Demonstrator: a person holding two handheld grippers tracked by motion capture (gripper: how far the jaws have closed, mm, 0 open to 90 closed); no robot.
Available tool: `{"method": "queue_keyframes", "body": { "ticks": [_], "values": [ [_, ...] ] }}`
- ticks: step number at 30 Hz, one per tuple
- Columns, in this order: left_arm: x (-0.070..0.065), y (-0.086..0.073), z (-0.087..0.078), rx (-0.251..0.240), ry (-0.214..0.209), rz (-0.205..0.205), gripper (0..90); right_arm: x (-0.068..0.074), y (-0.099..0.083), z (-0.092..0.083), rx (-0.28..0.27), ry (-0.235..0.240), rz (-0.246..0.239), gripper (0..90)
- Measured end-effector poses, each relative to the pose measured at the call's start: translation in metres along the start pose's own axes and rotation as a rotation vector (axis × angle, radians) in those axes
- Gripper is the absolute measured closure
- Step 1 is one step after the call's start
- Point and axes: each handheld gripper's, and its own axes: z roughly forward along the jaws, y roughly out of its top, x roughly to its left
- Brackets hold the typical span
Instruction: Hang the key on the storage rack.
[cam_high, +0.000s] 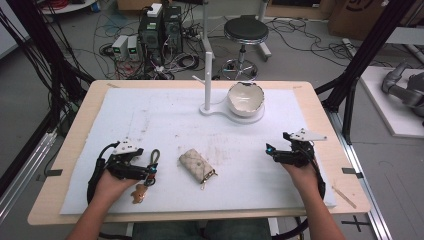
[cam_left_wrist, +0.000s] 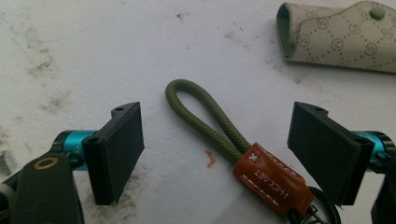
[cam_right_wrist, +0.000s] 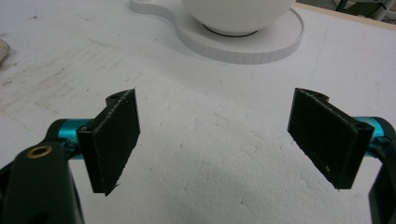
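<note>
between the wide-open jaws of the left gripper lies the keychain, its green loop flat on the mat. closing so low could pinch only cord and let it slip. the right gripper waits open, empty.

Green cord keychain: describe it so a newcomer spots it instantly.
On the white mat, look at the near left, between the open jaws of the left gripper. There lies the keychain: an olive-green rope loop ending in an orange-brown stitched leather tab. The beige patterned key pouch nearby has no cord.
</note>
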Motion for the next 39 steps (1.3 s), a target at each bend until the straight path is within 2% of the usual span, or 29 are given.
{"method": "queue_keyframes", "body": {
  "ticks": [6,9,13,18,20,27,31,33,34,39],
  "values": [
    [-0.005,-0.003,0.006,0.077,0.014,0.022,19.9,0.001,0.000,0.000,0.000,-0.004,-0.010,17.2],
    [-0.007,-0.004,0.006,0.097,0.013,0.022,21.8,0.001,0.000,0.000,0.006,-0.004,-0.009,17.2],
    [-0.012,-0.004,0.005,0.114,0.044,0.017,25.4,0.002,0.000,0.001,0.009,-0.004,-0.013,17.2],
    [-0.015,-0.004,0.001,0.121,0.045,0.020,43.1,0.003,0.000,0.001,0.011,-0.004,-0.021,17.2],
    [-0.015,-0.004,-0.001,0.124,0.033,0.033,51.2,0.002,0.000,0.001,0.013,-0.002,-0.022,17.2],
    [-0.015,-0.003,-0.002,0.130,0.018,0.056,65.1,0.003,0.000,0.001,0.016,-0.004,-0.023,17.2],
    [-0.014,-0.004,-0.002,0.120,0.015,0.077,63.6,0.003,0.000,0.002,0.019,-0.004,-0.026,17.2],
    [-0.013,-0.003,-0.002,0.131,0.067,0.067,48.9,0.003,0.000,0.002,0.019,-0.003,-0.028,17.2],
    [-0.013,-0.003,-0.003,0.135,0.071,0.056,43.1,0.003,0.000,0.002,0.020,-0.003,-0.028,17.2],
    [-0.019,-0.003,-0.009,0.114,0.095,0.036,37.9,0.003,0.000,0.002,0.023,-0.002,-0.024,17.2]
  ]
}}
